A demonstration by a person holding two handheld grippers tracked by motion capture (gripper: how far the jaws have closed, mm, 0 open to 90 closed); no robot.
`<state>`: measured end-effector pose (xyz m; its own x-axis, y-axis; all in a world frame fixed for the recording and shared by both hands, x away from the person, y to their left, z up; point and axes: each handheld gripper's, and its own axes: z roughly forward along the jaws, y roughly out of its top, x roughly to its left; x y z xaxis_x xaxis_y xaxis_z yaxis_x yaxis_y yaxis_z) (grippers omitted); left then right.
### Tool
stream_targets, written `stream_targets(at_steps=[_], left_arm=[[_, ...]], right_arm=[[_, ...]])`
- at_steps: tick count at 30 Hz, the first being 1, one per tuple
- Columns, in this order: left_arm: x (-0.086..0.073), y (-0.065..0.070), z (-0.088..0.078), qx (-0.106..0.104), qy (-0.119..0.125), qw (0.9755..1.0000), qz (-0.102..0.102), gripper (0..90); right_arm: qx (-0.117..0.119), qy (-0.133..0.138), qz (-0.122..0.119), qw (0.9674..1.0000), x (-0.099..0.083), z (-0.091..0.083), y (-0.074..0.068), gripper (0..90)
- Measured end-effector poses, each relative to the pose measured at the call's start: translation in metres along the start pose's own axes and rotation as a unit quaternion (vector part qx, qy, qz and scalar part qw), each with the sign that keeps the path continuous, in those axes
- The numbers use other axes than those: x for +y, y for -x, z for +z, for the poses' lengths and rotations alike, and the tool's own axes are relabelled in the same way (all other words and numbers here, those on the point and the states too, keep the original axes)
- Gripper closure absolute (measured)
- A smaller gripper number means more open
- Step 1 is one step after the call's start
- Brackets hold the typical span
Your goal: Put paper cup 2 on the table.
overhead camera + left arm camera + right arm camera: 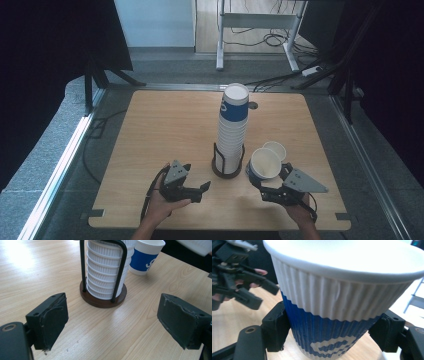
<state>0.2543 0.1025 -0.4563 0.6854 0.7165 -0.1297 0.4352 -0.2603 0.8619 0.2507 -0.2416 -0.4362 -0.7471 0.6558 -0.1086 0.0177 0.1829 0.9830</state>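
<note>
A tall stack of white ribbed paper cups (231,131), topped by a blue-banded one, stands in a dark wire holder (227,169) at the table's middle. My right gripper (257,183) is shut on a single blue and white cup (263,165), held tilted just right of the holder. In the right gripper view this cup (342,302) sits between the two black pads (275,326). Another cup (276,148) stands on the table behind it. My left gripper (202,191) hovers open and empty left of the holder. In the left gripper view the stack (105,270) and the standing cup (146,256) lie ahead.
The wooden table (165,125) has bare board to the left and behind the stack. Its front edge lies close under both hands. Beyond the far edge are a grey floor, cables and a white desk frame (255,22).
</note>
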Motion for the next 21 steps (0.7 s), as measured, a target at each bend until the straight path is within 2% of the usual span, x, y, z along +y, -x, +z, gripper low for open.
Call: stream_targets(at_steps=[5, 12, 17, 21], left_arm=[[0.001, 0.002, -0.003, 0.005, 0.002, 1.0, 0.008, 10.2], [0.0, 0.001, -0.004, 0.006, -0.001, 1.0, 0.007, 10.3], [-0.001, 0.0, -0.002, 0.007, -0.005, 0.9999, 0.007, 10.3], [-0.003, -0.001, 0.0, 0.009, -0.009, 0.9999, 0.008, 10.3]], right_arm=[[-0.031, 0.004, 0.005, 0.9995, 0.003, -0.014, 0.014, 25.2], [-0.072, 0.002, 0.013, 0.9973, 0.003, -0.036, 0.029, 25.2], [-0.107, -0.008, 0.034, 0.9937, -0.007, -0.048, 0.047, 25.3], [-0.125, -0.014, 0.057, 0.9904, -0.017, -0.052, 0.059, 25.3]])
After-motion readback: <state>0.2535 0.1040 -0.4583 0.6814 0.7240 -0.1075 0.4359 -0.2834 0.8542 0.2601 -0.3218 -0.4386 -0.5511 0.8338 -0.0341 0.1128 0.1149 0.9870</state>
